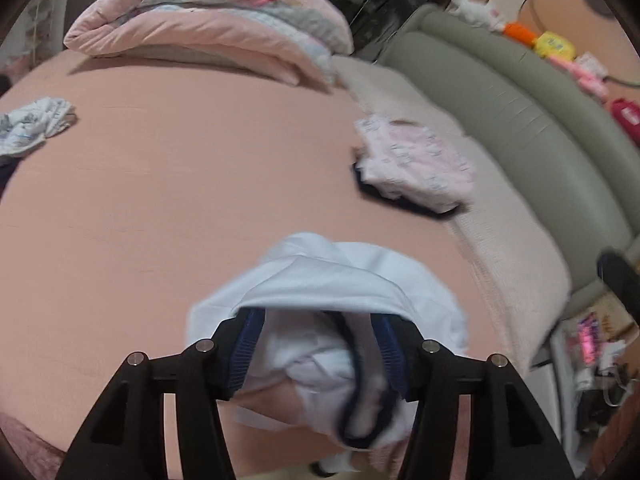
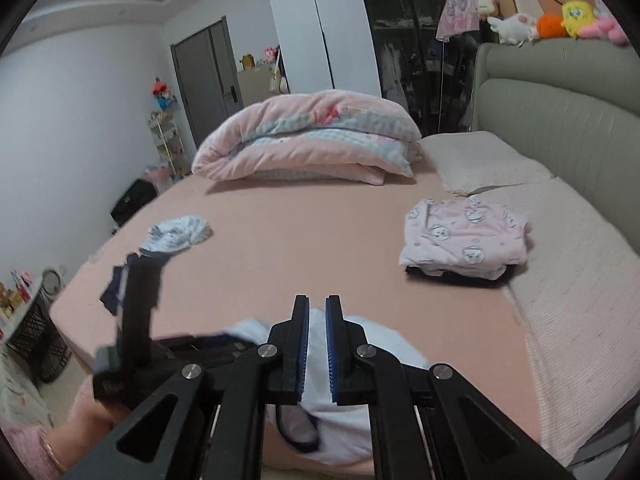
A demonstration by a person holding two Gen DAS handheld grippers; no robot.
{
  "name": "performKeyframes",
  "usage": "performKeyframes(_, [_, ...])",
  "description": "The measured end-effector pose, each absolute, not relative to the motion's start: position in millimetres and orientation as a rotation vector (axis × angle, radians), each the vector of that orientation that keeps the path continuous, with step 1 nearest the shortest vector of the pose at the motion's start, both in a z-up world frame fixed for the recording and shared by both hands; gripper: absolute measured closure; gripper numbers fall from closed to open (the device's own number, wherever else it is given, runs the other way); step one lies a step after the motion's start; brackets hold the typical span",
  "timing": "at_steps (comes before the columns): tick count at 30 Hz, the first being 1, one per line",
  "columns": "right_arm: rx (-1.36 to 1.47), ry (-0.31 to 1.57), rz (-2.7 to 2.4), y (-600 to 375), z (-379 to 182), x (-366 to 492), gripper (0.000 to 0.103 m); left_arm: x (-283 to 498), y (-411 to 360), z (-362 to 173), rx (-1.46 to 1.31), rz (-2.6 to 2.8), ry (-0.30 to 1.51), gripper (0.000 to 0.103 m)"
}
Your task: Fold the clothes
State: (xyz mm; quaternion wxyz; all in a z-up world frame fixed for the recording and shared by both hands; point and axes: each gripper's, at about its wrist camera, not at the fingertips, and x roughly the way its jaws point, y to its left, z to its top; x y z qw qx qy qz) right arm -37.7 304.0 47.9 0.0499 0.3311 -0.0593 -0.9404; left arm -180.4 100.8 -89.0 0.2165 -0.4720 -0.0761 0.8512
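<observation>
A white garment with dark navy trim (image 1: pixel 344 280) lies bunched at the near edge of the pink bed (image 1: pixel 180 184). My left gripper (image 1: pixel 316 320) is open, its jaws wide apart with the cloth draped over and between the fingertips. In the right wrist view the same garment (image 2: pixel 344 424) lies under my right gripper (image 2: pixel 317 308), whose blue pads stand a narrow gap apart with nothing between them. The left gripper's body (image 2: pixel 136 320) shows at the left of that view, held by a hand.
A folded pink printed garment on a dark one (image 2: pixel 464 240) lies by the pillow (image 2: pixel 484 164). A crumpled white-blue garment (image 2: pixel 180 234) lies at the left. A rolled pink duvet (image 2: pixel 308 140) sits at the far side. The grey headboard (image 2: pixel 560 112) carries plush toys.
</observation>
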Motion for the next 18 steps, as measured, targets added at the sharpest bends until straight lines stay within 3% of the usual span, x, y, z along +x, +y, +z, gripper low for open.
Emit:
performKeyframes(6, [1.349, -0.201, -2.676, 287, -21, -52, 0.094, -178, 88, -101, -1.333, 2.342, -0.169, 0.051])
performKeyframes(8, [1.48, -0.179, -2.607, 279, -54, -59, 0.075, -178, 88, -103, -1.332, 2.324, -0.19, 0.051])
performKeyframes(10, [1.584, -0.18, -2.535, 273, -81, -65, 0.072, -177, 88, -106, -1.331, 2.306, -0.211, 0.051])
performKeyframes(11, [1.615, -0.179, -2.514, 270, -89, -67, 0.072, -177, 88, -108, -1.33, 2.297, -0.222, 0.06])
performKeyframes(12, [1.646, -0.173, -2.495, 266, -97, -69, 0.071, -178, 89, -108, -1.329, 2.281, -0.24, 0.078])
performKeyframes(14, [1.679, -0.153, -2.491, 262, -106, -73, 0.071, -182, 91, -105, -1.314, 2.252, -0.278, 0.095])
performKeyframes(18, [1.652, -0.103, -2.641, 268, -106, -80, 0.071, -180, 90, -95, -1.277, 2.319, -0.223, 0.097])
